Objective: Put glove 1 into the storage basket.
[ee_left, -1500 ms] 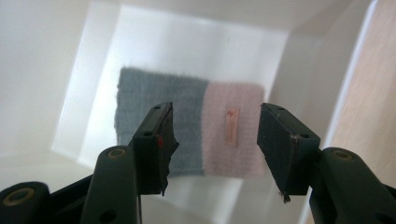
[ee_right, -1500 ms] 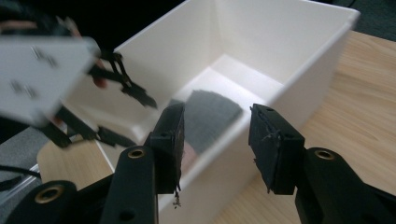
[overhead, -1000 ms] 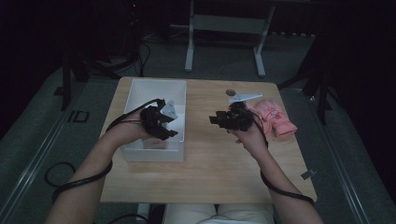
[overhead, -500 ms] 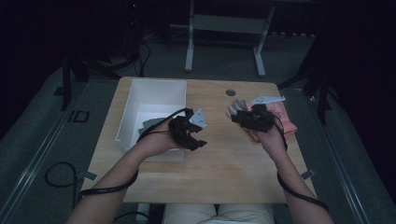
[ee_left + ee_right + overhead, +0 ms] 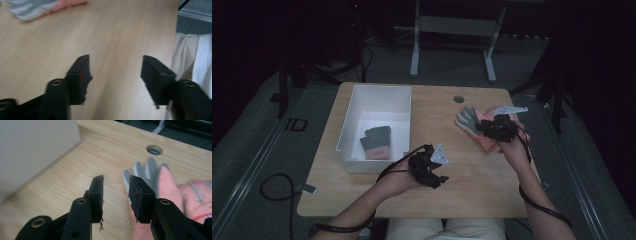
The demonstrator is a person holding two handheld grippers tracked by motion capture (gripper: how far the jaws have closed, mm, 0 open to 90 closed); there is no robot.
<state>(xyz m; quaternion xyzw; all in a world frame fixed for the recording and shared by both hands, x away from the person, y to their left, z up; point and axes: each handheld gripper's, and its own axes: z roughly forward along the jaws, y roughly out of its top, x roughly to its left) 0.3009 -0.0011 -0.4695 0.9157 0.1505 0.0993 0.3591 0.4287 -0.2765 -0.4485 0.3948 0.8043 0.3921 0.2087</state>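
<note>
A dark grey glove (image 5: 376, 141) with a red band lies inside the white bin (image 5: 347, 130). Right of the bin's front corner, my left gripper (image 5: 438, 176) hovers over bare wood; its jaws (image 5: 113, 58) have just been opening and stand open with nothing between them. A grey and pink glove (image 5: 468, 120) lies at the table's right on a small pink pile (image 5: 489, 144). My right gripper (image 5: 482, 126) is low over that glove. Its jaws (image 5: 116, 178) have just been closing, a narrow gap remains with only wood showing in it, and the glove's grey fingers (image 5: 150, 170) lie just beyond the right jaw.
The bin's white wall (image 5: 32, 147) stands at the left in the right gripper view. A round cable hole (image 5: 459, 99) sits at the table's far edge. The table (image 5: 472, 190) ends near the person's lap (image 5: 192, 55). Metal stand legs (image 5: 452, 45) stand beyond the table.
My left gripper has come out from over the bin, toward the person and right, leaving the dark glove in the bin. My right gripper has moved right, onto the glove pile.
</note>
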